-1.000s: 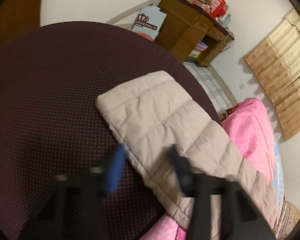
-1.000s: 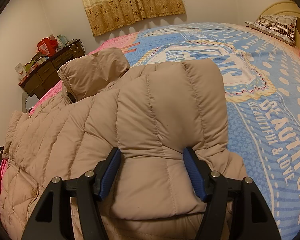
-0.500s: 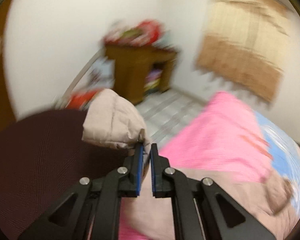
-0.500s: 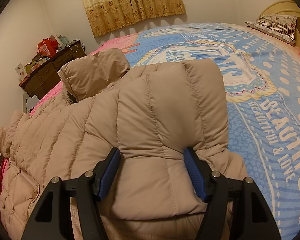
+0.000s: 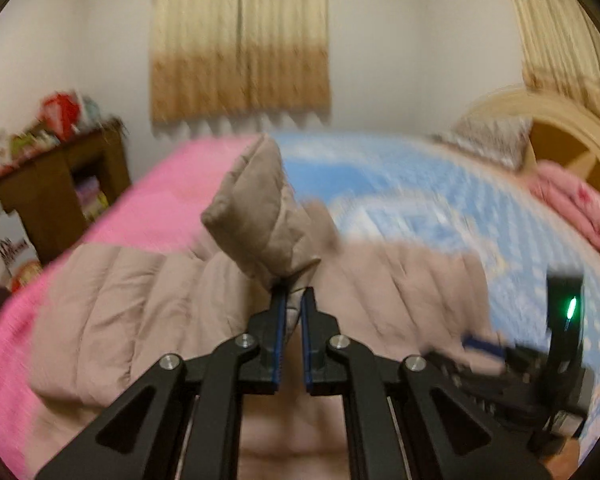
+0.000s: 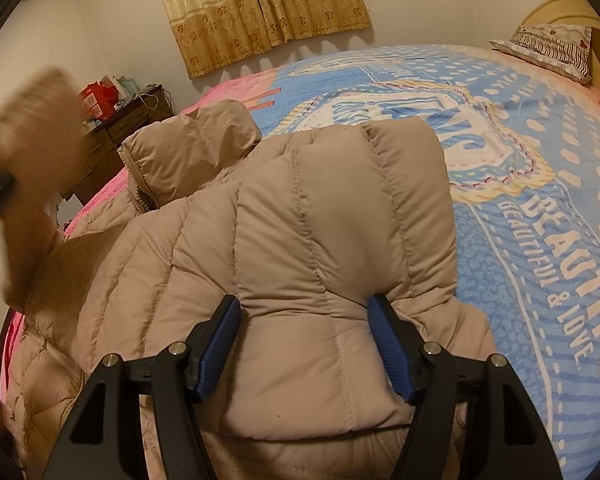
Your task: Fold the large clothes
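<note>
Pinching sleeve cuff (image 5: 260,216) in left claw (image 5: 293,300), right claw (image 6: 304,320) gaping over jacket (image 6: 320,240), bedspread (image 6: 540,220) bare beyond.

Our left wrist view looks along the left gripper (image 5: 294,300), low over the coat (image 5: 140,300), across the bed (image 5: 440,200) toward the curtain (image 5: 240,40) on the far wall; it is blurred. Our right wrist view sits close above the coat (image 6: 320,240) near the bed's (image 6: 540,160) front edge, facing the same wall. We find the coat, bed, curtain (image 6: 260,4), dresser (image 5: 60,192) and pillow (image 6: 548,46) in both.
</note>
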`<state>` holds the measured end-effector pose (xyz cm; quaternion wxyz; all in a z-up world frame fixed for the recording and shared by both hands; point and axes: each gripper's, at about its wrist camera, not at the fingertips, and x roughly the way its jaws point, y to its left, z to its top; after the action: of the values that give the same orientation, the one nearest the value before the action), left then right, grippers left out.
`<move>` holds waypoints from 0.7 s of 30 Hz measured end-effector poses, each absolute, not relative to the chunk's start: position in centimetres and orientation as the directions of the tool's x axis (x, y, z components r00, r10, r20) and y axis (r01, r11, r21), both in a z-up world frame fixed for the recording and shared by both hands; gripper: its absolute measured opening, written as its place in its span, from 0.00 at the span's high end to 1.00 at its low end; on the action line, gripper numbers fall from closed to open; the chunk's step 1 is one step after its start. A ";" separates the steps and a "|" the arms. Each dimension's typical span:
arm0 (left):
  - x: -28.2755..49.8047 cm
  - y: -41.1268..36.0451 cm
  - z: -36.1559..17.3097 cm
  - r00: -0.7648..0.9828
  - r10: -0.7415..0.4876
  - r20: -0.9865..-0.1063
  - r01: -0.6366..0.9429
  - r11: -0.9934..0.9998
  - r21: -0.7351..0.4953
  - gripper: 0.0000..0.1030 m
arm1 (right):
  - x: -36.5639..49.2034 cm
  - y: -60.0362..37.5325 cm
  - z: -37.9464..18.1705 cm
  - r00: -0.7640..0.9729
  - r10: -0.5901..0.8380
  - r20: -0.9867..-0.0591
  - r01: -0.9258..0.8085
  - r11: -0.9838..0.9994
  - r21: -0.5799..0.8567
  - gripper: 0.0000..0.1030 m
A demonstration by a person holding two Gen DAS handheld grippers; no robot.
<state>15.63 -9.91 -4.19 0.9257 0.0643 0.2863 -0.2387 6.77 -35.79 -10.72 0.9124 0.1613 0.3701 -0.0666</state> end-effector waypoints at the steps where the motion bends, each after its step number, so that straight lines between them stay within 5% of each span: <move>1: 14.5 -10.2 -4.9 0.712 -0.402 -0.576 0.489 0.872 -0.003 0.93 | 6.8 -35.8 -10.7 0.718 0.000 -0.696 0.240 0.938 0.248 0.34; 4: 11.8 -10.1 -5.5 0.682 -0.406 -0.609 0.530 0.847 0.029 0.87 | 6.9 -35.8 -10.8 0.722 0.006 -0.692 0.240 0.936 0.258 0.34; 8: 10.8 -6.2 -3.6 0.643 -0.466 -0.608 0.540 0.839 -0.071 0.21 | 7.1 -35.8 -10.9 0.725 0.012 -0.689 0.240 0.933 0.268 0.34; 15: 11.8 6.1 -3.4 0.758 -0.272 -0.592 0.267 0.959 -0.098 0.18 | 7.1 -37.2 -10.4 0.728 0.098 -0.679 0.256 0.880 0.401 0.34; 19: 12.9 10.8 -6.1 0.741 -0.222 -0.634 0.118 0.972 -0.202 0.18 | 5.3 -38.0 -6.6 0.843 0.217 -0.493 0.184 0.744 0.642 0.34; 21: 13.4 10.7 -7.8 0.728 -0.221 -0.649 0.082 0.968 -0.238 0.18 | 6.5 -36.0 -5.1 0.829 0.233 -0.509 0.158 0.775 0.612 0.34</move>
<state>13.41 10.70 -7.84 0.9244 -0.0967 0.3598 -0.0821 6.49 -36.01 -5.14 0.8956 0.3351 0.2918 0.0208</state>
